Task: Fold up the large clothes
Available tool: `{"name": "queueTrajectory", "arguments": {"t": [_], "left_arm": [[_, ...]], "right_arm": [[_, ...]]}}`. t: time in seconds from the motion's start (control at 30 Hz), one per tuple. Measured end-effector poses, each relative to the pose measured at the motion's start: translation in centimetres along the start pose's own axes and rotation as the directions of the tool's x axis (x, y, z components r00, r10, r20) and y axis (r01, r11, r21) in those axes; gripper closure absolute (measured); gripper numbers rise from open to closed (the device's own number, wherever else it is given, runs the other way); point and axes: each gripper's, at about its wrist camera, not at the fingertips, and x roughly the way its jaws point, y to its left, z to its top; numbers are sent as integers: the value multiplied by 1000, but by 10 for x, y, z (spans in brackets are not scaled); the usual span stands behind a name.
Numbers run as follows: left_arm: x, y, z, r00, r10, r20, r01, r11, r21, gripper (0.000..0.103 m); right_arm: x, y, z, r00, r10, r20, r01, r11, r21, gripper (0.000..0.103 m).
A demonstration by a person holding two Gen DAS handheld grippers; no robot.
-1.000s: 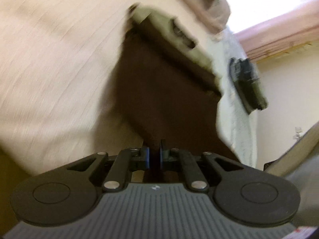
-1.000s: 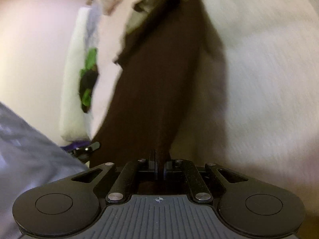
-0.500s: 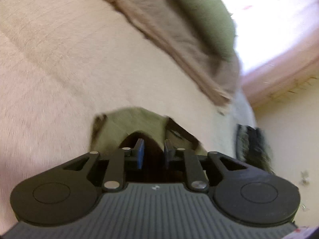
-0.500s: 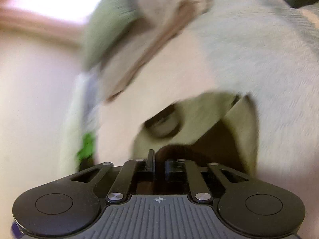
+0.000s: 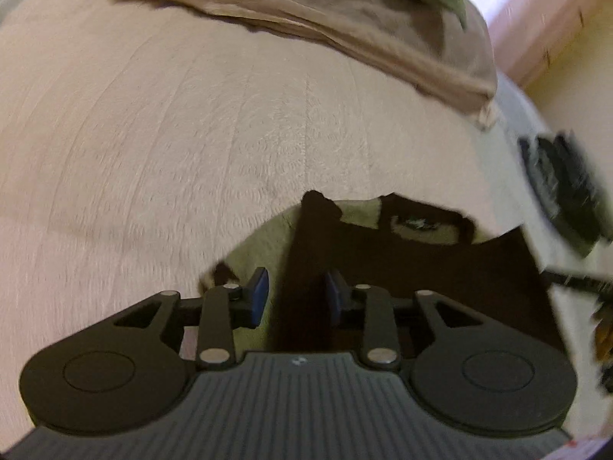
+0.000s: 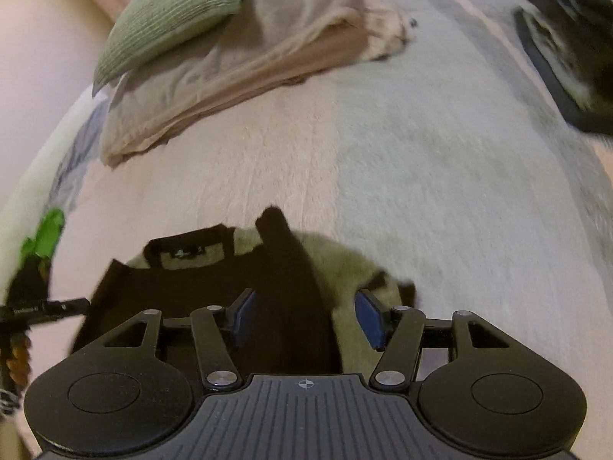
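A dark brown garment [image 5: 413,268] with pale olive panels lies flat on the bed, its collar end pointing away from me. My left gripper [image 5: 295,294] stands open just above its left side, a brown strip running between the blue pads without being pinched. In the right wrist view the same brown garment [image 6: 214,283] lies under my right gripper [image 6: 306,316], which is open wide over its right shoulder and pale olive sleeve [image 6: 345,264]. The other gripper's dark tip [image 6: 42,308] shows at the far left edge.
A pink and pale grey striped bedspread [image 6: 421,161] covers the bed. A folded beige blanket [image 6: 245,61] with a green pillow [image 6: 172,11] lies at the far end. Dark folded clothes [image 6: 567,53] sit at the right; a cream wall [image 5: 574,88] borders the bed.
One second ago both grippers were shut on the hanging garment. They swung down over the bed, laid it flat and opened, wider now than half a second ago.
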Motion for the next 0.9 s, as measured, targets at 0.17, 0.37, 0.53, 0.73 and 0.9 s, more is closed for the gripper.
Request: {"name": "queueTrajectory", "arguments": {"t": [0.17,0.37,0.53,0.73,0.9], "left_arm": [[15,-4,3,1000,-21,-1,21,997,71,100],[-19,9,5,979,-65,193,52,996,71,99],[18,4,6,994,-7,107,-3,995,99,99],[29,14,-2,997,46,68,-48,998,30,87],[-19,37,-23,998,28,55,-23,997,-79,82]], "right_arm": [[21,-2,5,998,56,1,-56,998,-15,101],[-9,-12,20,983,73,170,-73,997,-3,101],[29,-14,24,996,15,83,-15,1000,4,101],[47,-17,22,996,-90,6,89,995,49,76],[-13,-7,6,991,-122,50,120,992,43,45]]}}
